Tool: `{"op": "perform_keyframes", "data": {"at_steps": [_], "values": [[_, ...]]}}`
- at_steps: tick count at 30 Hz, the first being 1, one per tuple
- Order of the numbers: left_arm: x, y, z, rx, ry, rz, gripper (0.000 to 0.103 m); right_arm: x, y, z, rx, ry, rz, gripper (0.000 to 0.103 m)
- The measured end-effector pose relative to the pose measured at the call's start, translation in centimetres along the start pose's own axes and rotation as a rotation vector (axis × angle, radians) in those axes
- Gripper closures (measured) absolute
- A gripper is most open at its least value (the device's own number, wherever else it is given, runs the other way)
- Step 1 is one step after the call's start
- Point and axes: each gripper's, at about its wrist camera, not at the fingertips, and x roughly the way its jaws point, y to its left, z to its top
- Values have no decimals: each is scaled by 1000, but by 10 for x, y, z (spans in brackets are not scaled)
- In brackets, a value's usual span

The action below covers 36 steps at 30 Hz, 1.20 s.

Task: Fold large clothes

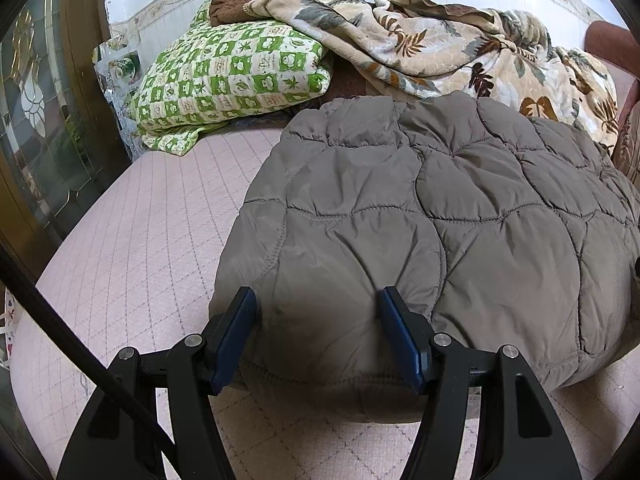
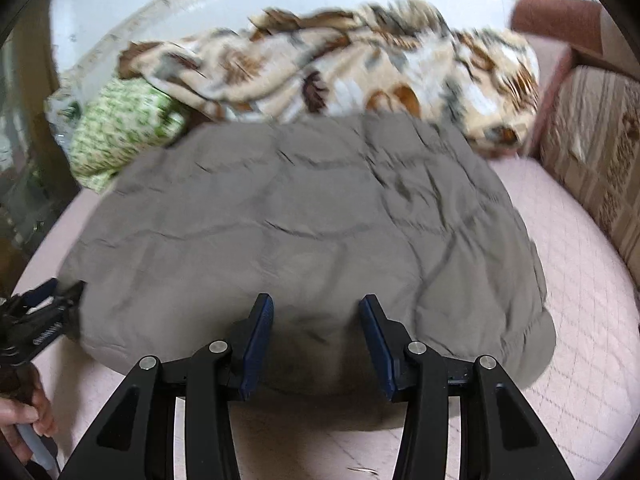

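A grey-brown quilted jacket (image 1: pixel 440 208) lies as a compact folded bundle on the pink quilted bed (image 1: pixel 140 240). My left gripper (image 1: pixel 318 300) is open over the jacket's near left corner, and puffy fabric bulges up between its blue pads. The right wrist view is blurred by motion. In it my right gripper (image 2: pixel 316 304) stands open over the jacket's (image 2: pixel 300 220) near edge, with the fabric lying flat below the fingers. The left gripper (image 2: pixel 48 296) shows at the jacket's left corner, with a person's hand (image 2: pixel 28 412) on its handle.
A green-and-white checked pillow (image 1: pixel 232 76) and a crumpled leaf-print blanket (image 1: pixel 420 48) lie behind the jacket by the wall. A patterned box (image 2: pixel 600 160) stands at the bed's (image 2: pixel 580 300) right side. A glazed wooden door (image 1: pixel 36 120) is on the left.
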Motion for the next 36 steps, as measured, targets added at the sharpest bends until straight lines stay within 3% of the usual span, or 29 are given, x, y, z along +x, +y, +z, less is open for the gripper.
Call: {"op": "perform_keyframes", "data": {"at_steps": [6, 12, 19, 23, 27, 30, 33, 36], "values": [[-9, 14, 5, -37, -45, 20, 40, -8, 34, 2, -53, -75, 111, 54], [6, 40, 7, -140, 24, 22, 40, 9, 52, 4, -64, -44, 136, 54], [16, 38, 3, -116, 71, 22, 39, 41, 56, -3, -67, 62, 133, 52], [16, 37, 5, -117, 71, 23, 39, 42, 48, -3, -29, 70, 169, 51], [1, 40, 17, -135, -3, 14, 40, 15, 32, 8, 27, 7, 216, 51], [-7, 39, 31, -147, -63, -10, 40, -9, 5, 22, 52, -89, 125, 51], [2, 30, 38, -118, -32, -50, 40, -9, -38, 30, 136, -98, 16, 51], [26, 22, 37, -88, 55, -71, 40, 7, -84, 25, 272, -28, -9, 51]]}}
